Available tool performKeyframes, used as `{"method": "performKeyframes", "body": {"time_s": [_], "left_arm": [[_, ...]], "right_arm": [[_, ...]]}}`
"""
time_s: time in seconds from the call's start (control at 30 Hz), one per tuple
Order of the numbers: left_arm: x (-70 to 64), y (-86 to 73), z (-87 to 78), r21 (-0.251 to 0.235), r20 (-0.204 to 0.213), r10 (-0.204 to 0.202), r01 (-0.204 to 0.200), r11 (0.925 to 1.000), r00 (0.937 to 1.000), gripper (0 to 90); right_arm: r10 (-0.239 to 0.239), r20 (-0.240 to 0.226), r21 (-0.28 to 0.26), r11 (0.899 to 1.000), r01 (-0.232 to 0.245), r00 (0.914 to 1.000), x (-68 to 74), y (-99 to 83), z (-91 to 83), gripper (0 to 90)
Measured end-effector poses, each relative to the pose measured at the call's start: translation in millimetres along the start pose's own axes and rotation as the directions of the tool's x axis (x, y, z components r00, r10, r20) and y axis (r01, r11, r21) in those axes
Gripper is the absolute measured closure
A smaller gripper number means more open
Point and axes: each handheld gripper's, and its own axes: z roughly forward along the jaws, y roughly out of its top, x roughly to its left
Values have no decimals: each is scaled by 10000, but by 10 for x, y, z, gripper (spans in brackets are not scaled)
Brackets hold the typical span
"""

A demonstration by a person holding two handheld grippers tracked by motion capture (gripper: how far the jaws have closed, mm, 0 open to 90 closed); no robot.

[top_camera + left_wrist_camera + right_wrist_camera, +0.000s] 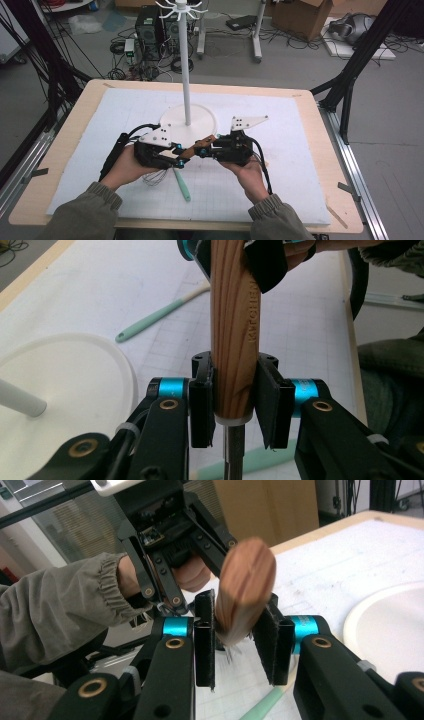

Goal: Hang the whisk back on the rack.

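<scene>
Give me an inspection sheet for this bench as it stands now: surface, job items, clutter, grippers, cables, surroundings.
Surface: white gridded mat on a wooden table.
Job's things: whisk with wooden handle, held off the mat between both grippers; white hook stand on its round base.
Clutter: mint spatula lying on the mat.
Grippers: left gripper and right gripper, jaws of both shut on the handle.
Cables: black leads trail from the grippers.
Surroundings: computer towers, cardboard box, floor wiring.

Ahead of you stands a white rack (186, 60) on its round base (200, 122), upright on the white gridded mat (280, 150). A mint-green spatula (182, 185) lies flat on that mat. Beyond the table (310, 102), 1 cardboard box (300, 17) sits on the floor among cables.
</scene>
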Motion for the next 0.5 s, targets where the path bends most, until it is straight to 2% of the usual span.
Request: {"method": "performKeyframes", "body": {"time_s": [0.23, 0.37, 0.5], "left_arm": [[9, 61, -20, -434, 363, -270, 285, 9986, 9990, 662], [10, 94, -39, -993, 653, -525, 588, 9933, 9965, 658], [32, 119, -53, -1328, 847, -729, 837, 9876, 9937, 652]], "right_arm": [[-198, -36, -344, 9992, 196, 9998, 48, 96, -34, 728], [-456, -77, -654, 9968, 450, 9989, 88, 183, -75, 728], [-537, -173, -738, 9959, 523, 9984, 106, 217, -77, 728]]}}
